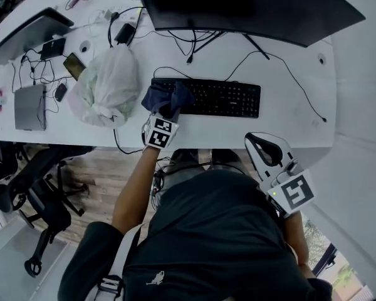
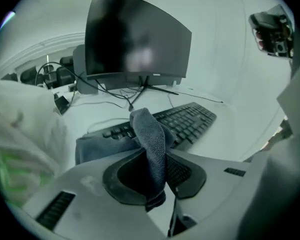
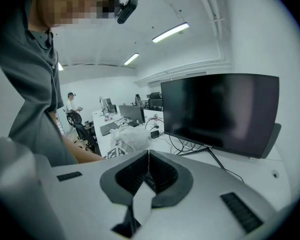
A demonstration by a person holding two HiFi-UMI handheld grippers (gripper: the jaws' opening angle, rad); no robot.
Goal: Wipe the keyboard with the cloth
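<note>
A black keyboard (image 1: 220,97) lies on the white desk (image 1: 175,133) in front of the monitor. A dark blue cloth (image 1: 166,99) drapes over the keyboard's left end. My left gripper (image 1: 168,113) is shut on this cloth (image 2: 152,144), a fold of it standing up between the jaws, with the keyboard (image 2: 187,121) just beyond. My right gripper (image 1: 261,144) hangs at the desk's front edge, right of the keyboard. In its own view the right gripper (image 3: 148,156) is shut with nothing in it.
A white plastic bag (image 1: 108,83) sits just left of the keyboard. A big dark monitor (image 1: 250,5) stands behind, cables trailing under it. A phone (image 1: 73,65), a grey box (image 1: 30,106) and a laptop (image 1: 25,33) lie at the left. An office chair (image 1: 41,193) stands below the desk.
</note>
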